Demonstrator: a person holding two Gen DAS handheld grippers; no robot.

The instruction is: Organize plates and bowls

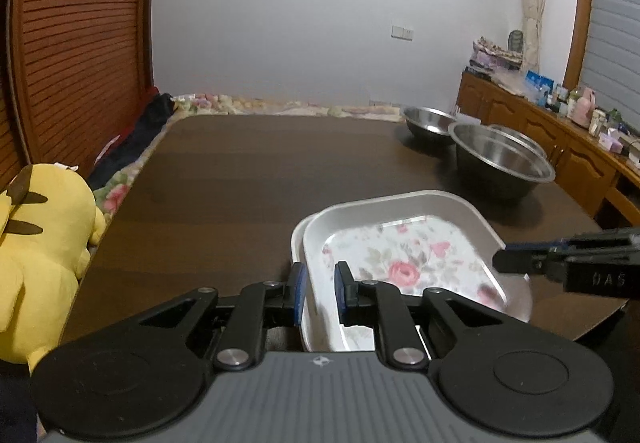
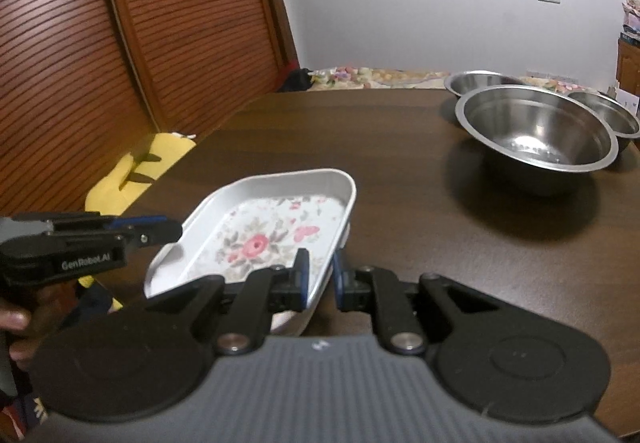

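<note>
A white rectangular plate with a rose pattern (image 1: 400, 255) (image 2: 260, 227) sits at the near side of the dark table, and both grippers hold it. My left gripper (image 1: 320, 275) is shut on the plate's near-left rim; its tip (image 2: 176, 231) also shows at the plate's left edge. My right gripper (image 2: 320, 267) is shut on the right rim and reaches in from the right (image 1: 500, 259). The rim of a second white plate (image 1: 297, 239) peeks out under the floral one. Three steel bowls stand at the far right: a large one (image 1: 500, 159) (image 2: 536, 131) and two smaller ones (image 1: 430, 123) (image 2: 608, 113).
The brown table (image 1: 240, 183) (image 2: 400, 163) stretches to the far wall. A yellow plush toy (image 1: 40, 243) (image 2: 132, 179) leans at its left edge, in front of a louvred wooden door (image 1: 80, 43). A cluttered wooden sideboard (image 1: 560, 131) runs along the right.
</note>
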